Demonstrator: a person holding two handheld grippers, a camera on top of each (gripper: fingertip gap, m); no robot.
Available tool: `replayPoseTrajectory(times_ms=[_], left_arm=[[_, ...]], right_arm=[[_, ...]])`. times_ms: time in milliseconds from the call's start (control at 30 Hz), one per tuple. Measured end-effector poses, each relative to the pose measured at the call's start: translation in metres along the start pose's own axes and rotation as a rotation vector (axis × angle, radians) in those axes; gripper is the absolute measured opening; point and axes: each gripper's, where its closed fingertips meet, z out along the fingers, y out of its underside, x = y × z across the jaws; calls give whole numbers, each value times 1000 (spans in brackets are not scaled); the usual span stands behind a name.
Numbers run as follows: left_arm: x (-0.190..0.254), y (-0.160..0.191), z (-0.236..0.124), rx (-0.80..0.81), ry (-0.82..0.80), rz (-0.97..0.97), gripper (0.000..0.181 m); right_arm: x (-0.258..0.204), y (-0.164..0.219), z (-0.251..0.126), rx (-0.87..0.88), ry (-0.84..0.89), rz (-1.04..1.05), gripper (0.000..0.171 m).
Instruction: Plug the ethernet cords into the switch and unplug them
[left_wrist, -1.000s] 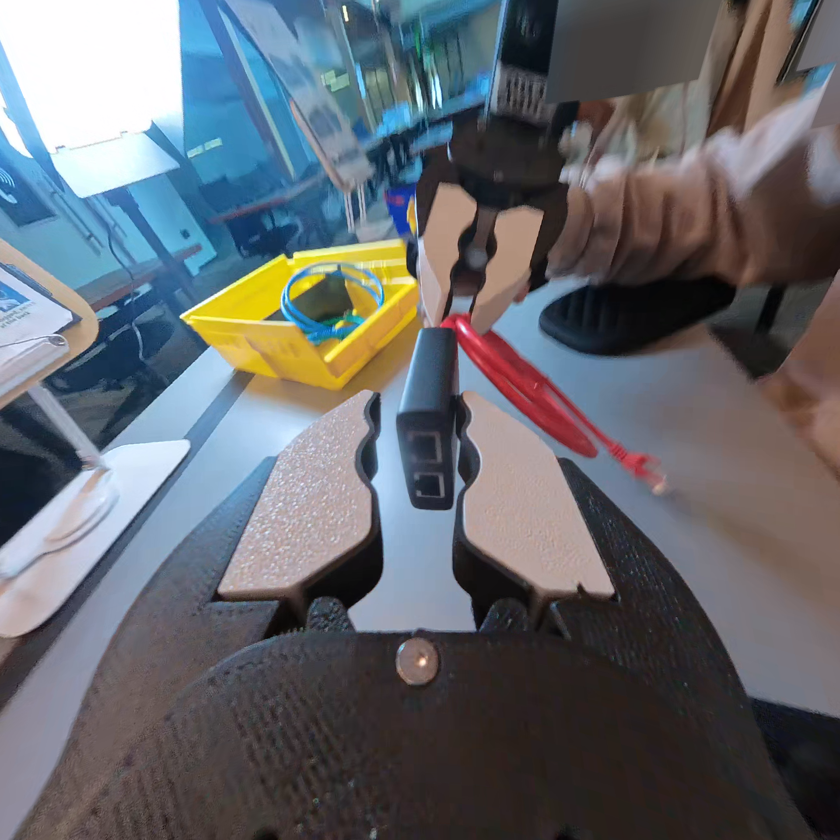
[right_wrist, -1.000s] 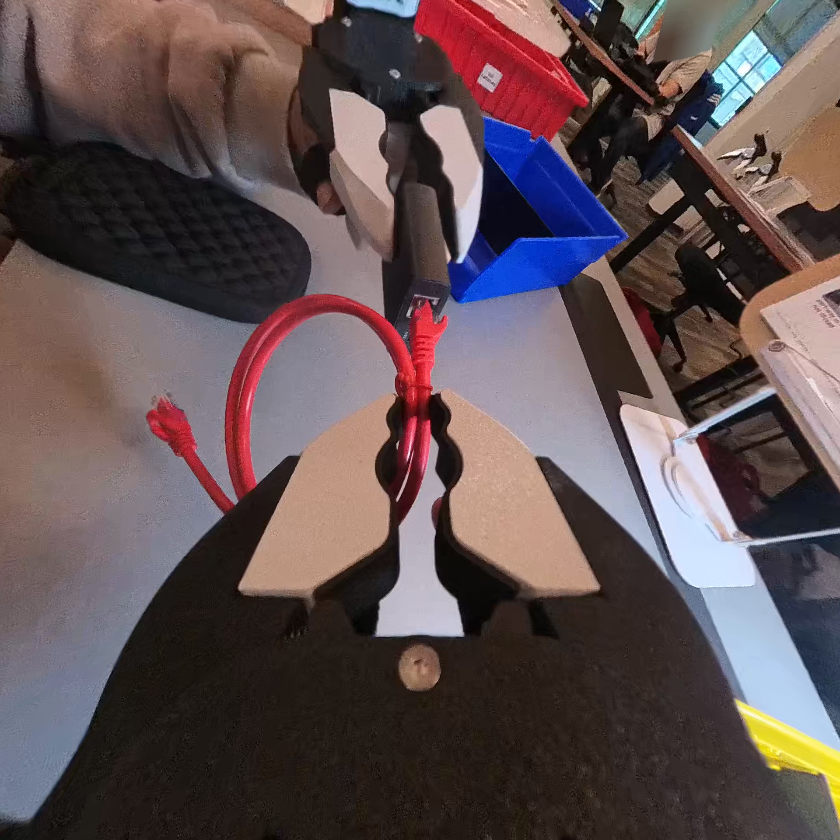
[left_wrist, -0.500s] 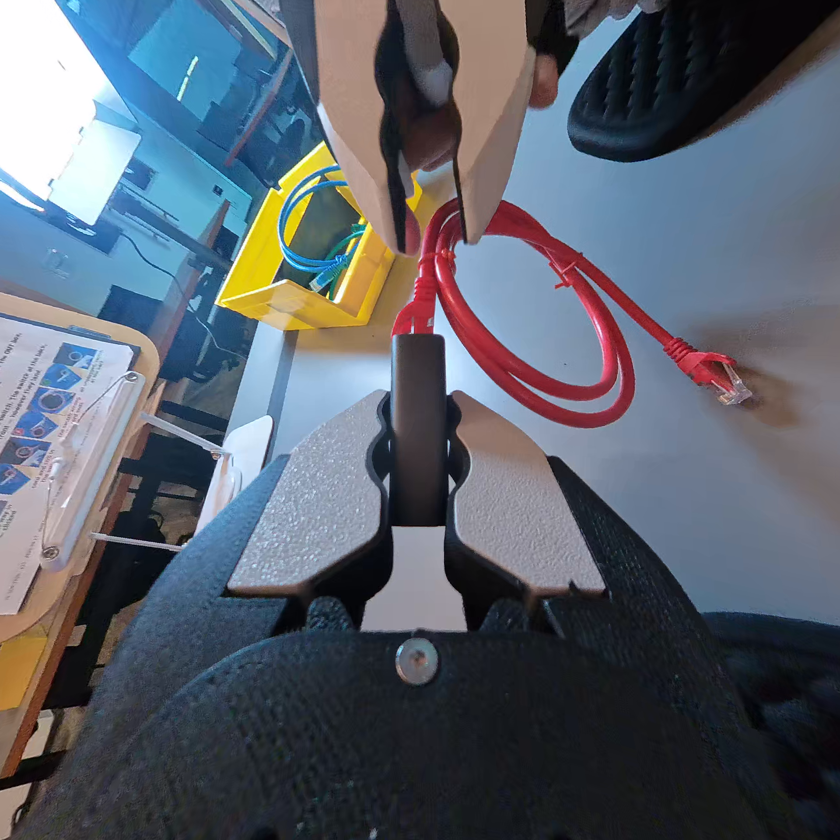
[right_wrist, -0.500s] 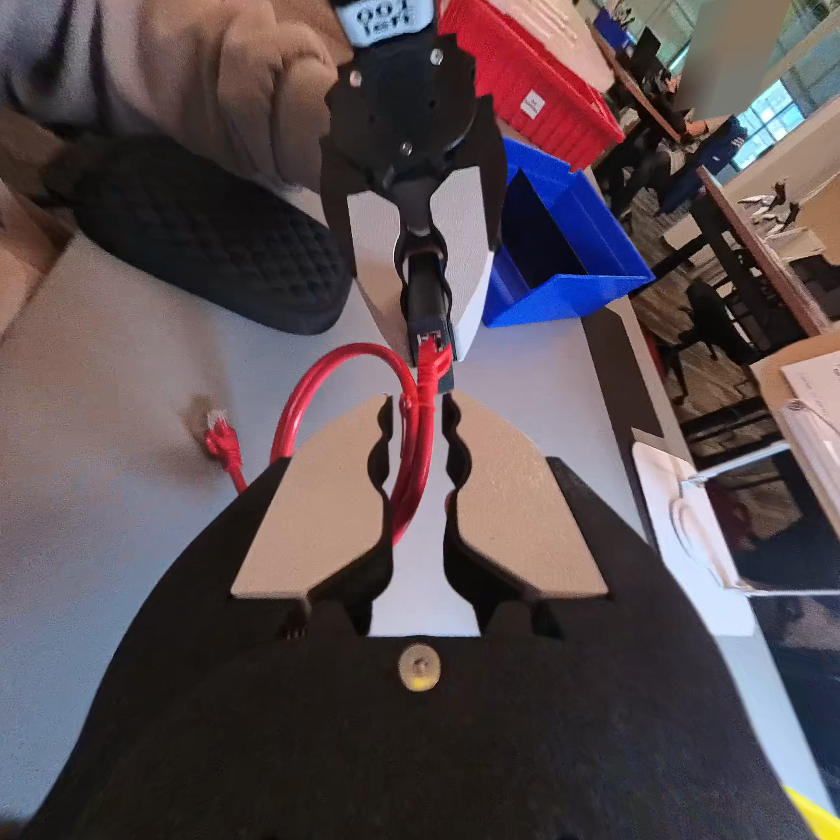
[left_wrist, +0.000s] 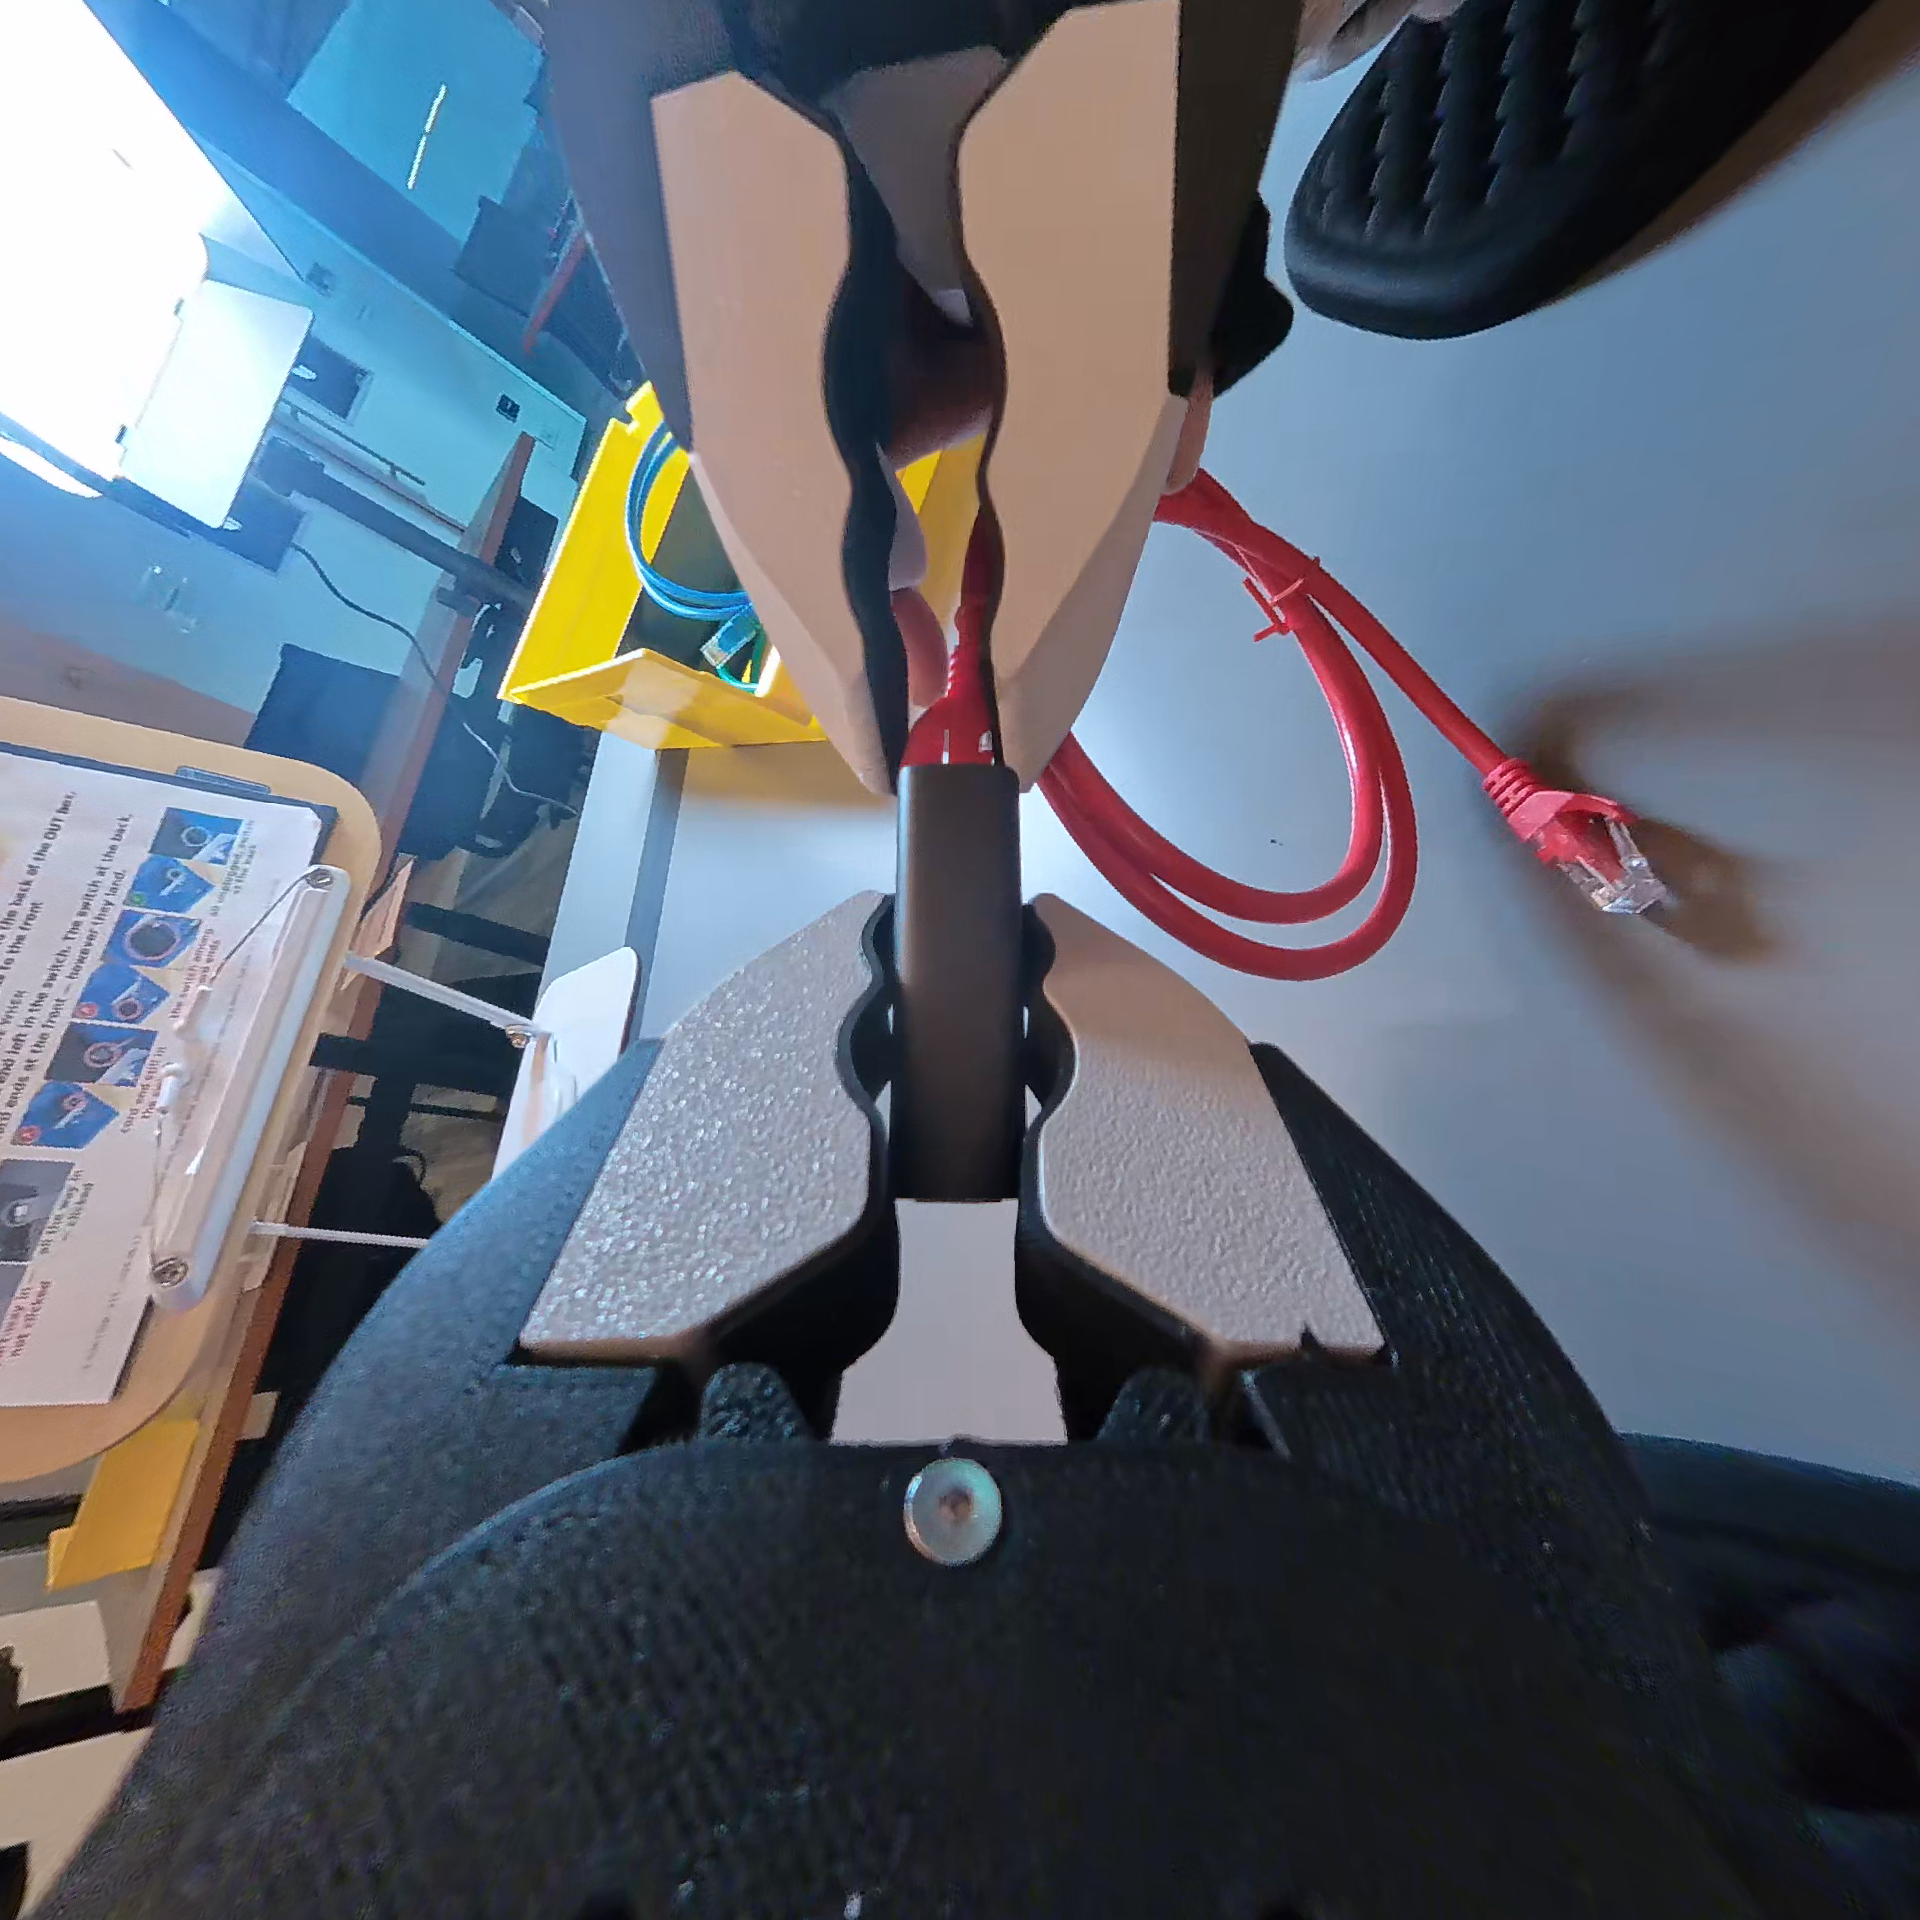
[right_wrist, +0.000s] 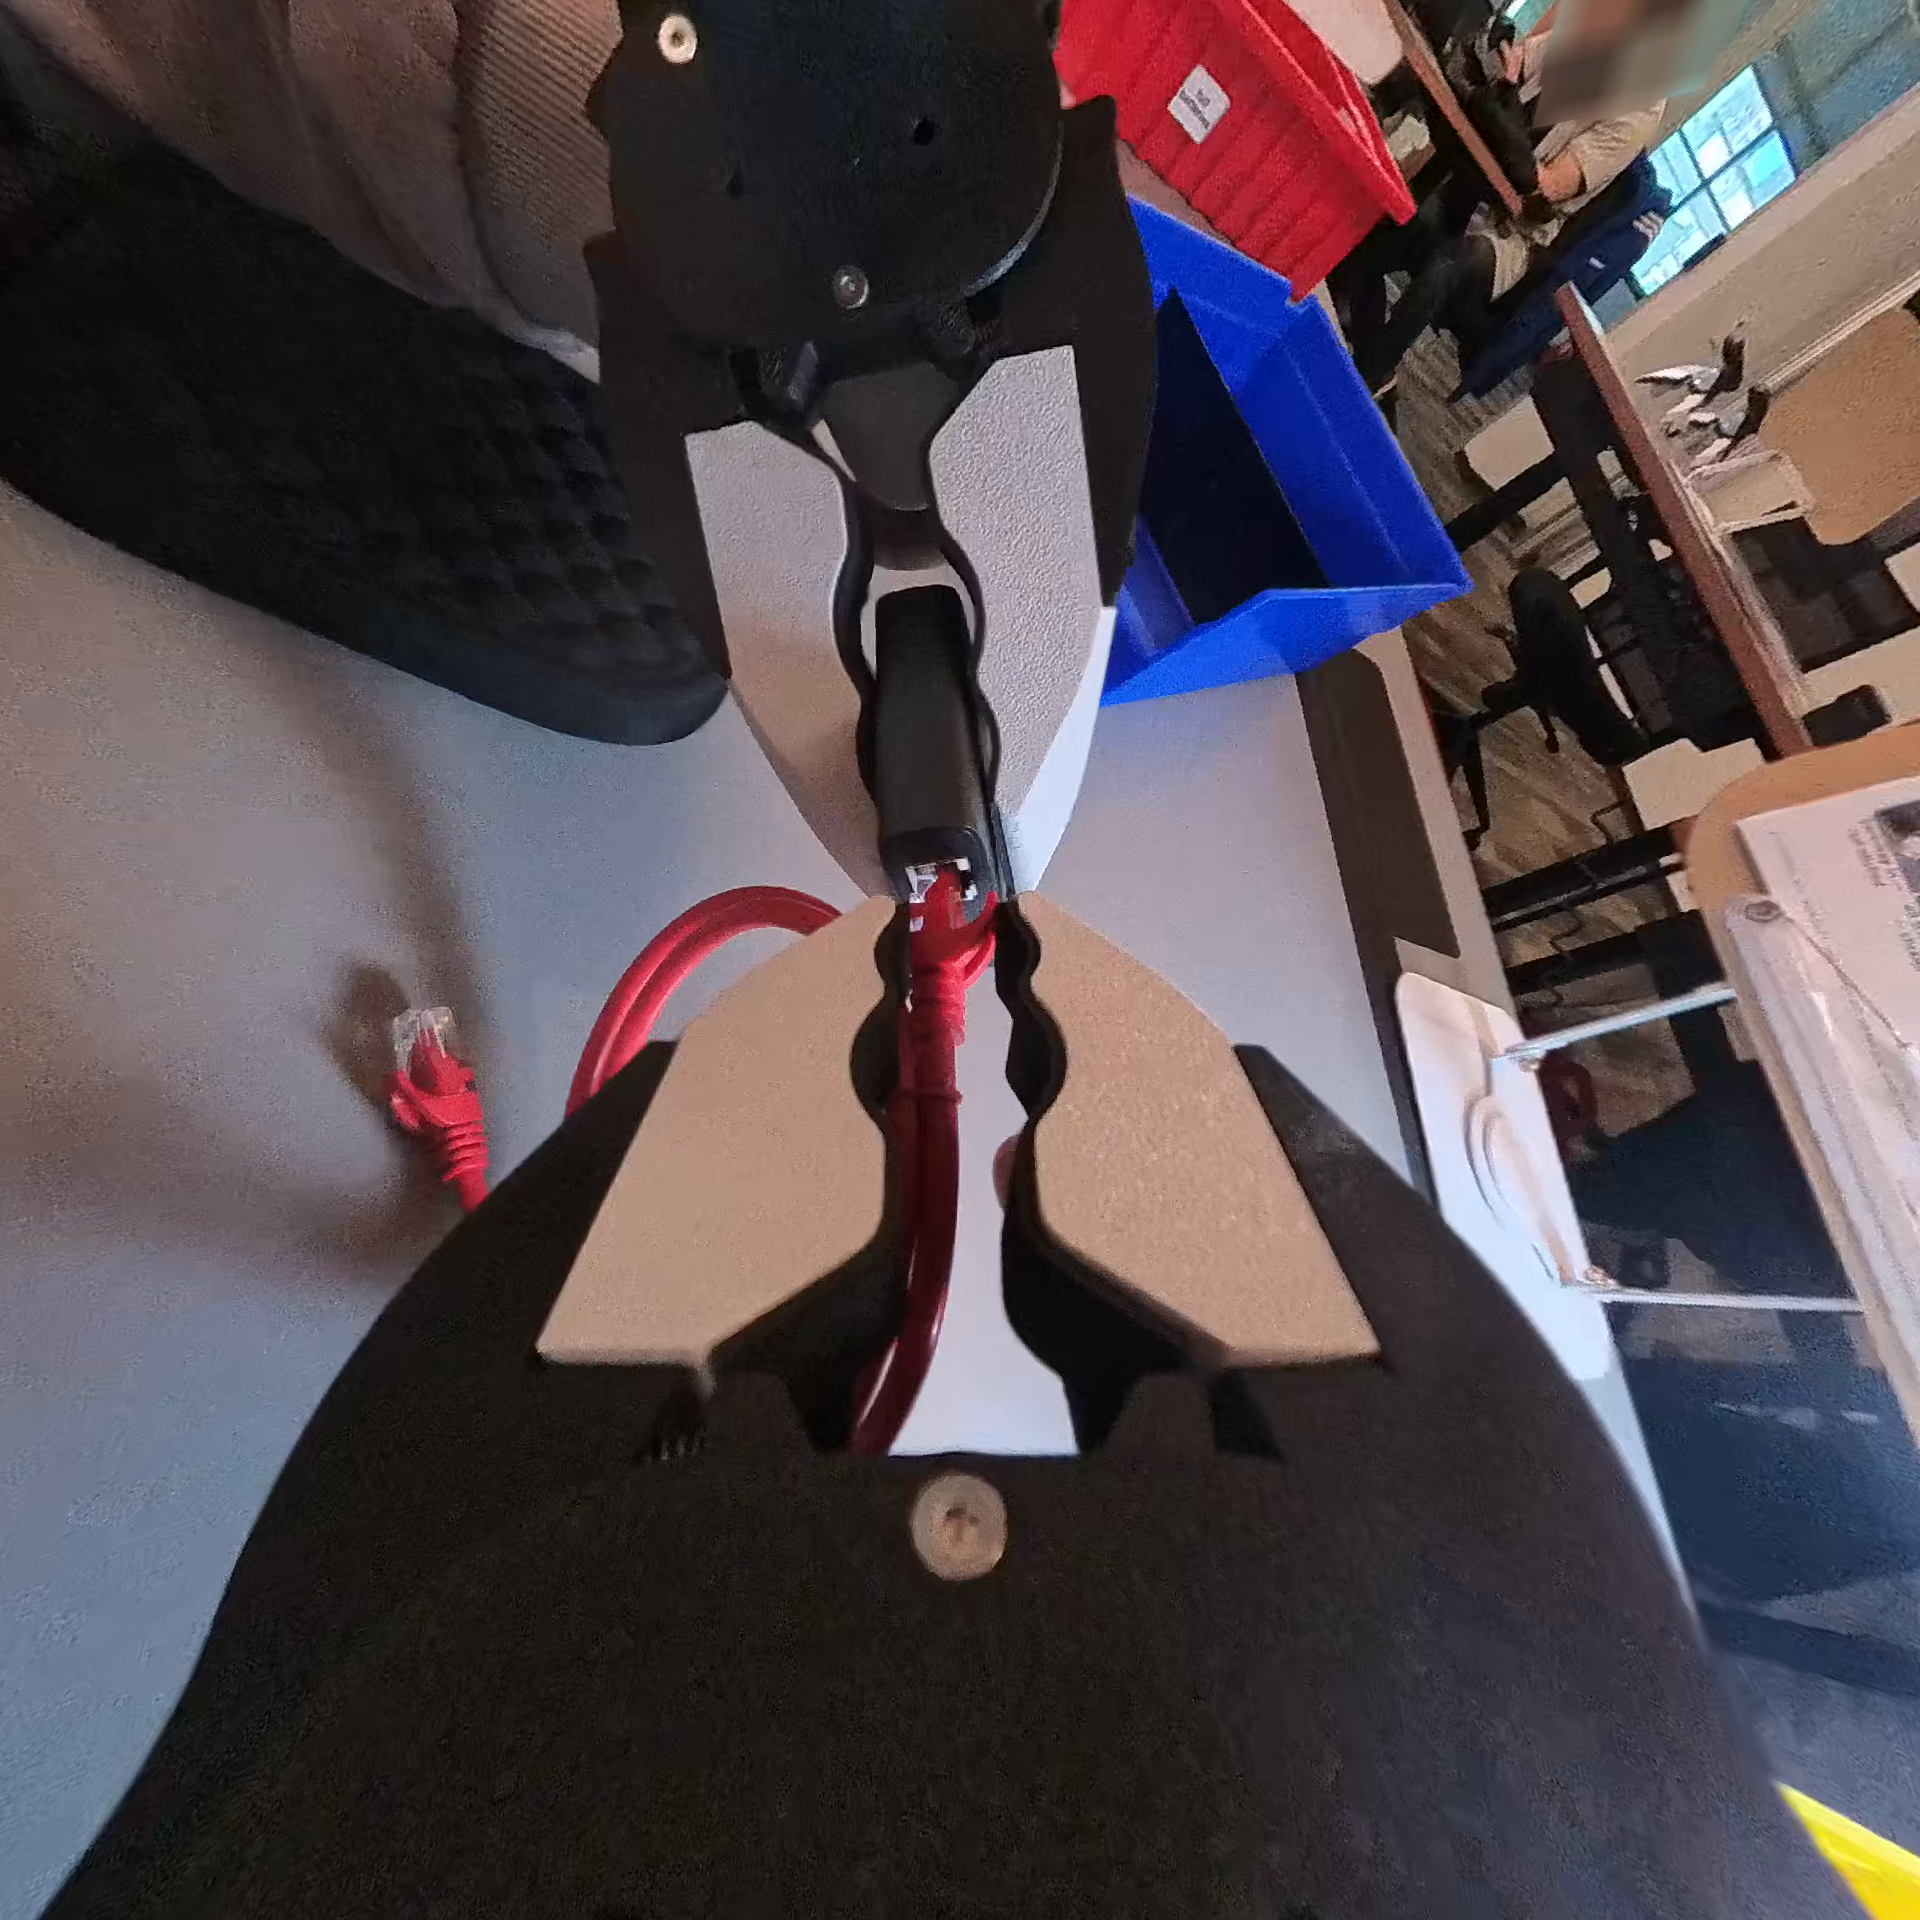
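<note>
My left gripper (left_wrist: 956, 914) is shut on a small black switch (left_wrist: 956, 987) and holds it above the grey table (left_wrist: 1558, 1091). My right gripper (right_wrist: 948, 909) is shut on the red ethernet cord (right_wrist: 930, 1049) just behind its plug. The plug (right_wrist: 940, 891) sits in a port on the switch's end (right_wrist: 925, 727). The two grippers meet tip to tip, and the right gripper's fingers (left_wrist: 769, 416) fill the top of the left wrist view. The cord's coil (left_wrist: 1299, 831) lies on the table, and its free plug (left_wrist: 1579, 842) rests at the right; that free plug also shows in the right wrist view (right_wrist: 431, 1060).
A yellow bin (left_wrist: 644, 707) with a blue cord (left_wrist: 675, 561) stands at the table's far left. A blue bin (right_wrist: 1278, 540) and a red bin (right_wrist: 1236, 125) stand beyond the switch. A black padded rest (left_wrist: 1558, 156) lies on the table. An instruction sheet on a stand (left_wrist: 135, 1039) is beside the table.
The two grippers have closed together. The red plug, just short of the switch a second ago, now sits in its port. The left gripper has tipped downward toward the table.
</note>
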Motion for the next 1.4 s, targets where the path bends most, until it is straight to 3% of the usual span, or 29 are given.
replayPoseTrajectory(times_ms=[267,500,633,700,767,833,1000,1100,1200,1300,1400], left_arm=[[6,-2,-6,5,60,35,21],[23,-5,-2,39,145,19,22],[24,-15,-1,67,162,-13,22],[-6,36,-6,-120,29,-57,22],[-14,49,-27,-69,46,-196,22],[-12,38,-36,-28,23,-183,22],[-12,39,-30,-5,-24,-204,21],[-11,40,-28,32,-24,-267,21],[-11,42,-28,41,-36,-281,21],[-9,44,-26,46,-34,-299,21],[-7,47,-23,41,-32,-297,21]], right_arm=[[-11,-7,-1,41,-37,-136,13],[-28,-3,-7,-44,-246,-225,13],[-29,-6,-21,-55,-347,-160,13],[-55,-10,-39,-30,-503,-85,12],[-49,1,-45,-42,-381,-126,13],[-23,7,-68,-53,-301,-5,13],[112,25,-139,-126,137,124,14],[180,58,-165,-174,334,346,14],[231,112,-175,-215,515,481,14],[257,192,-173,-280,675,657,14],[244,285,-174,-620,774,683,16]])
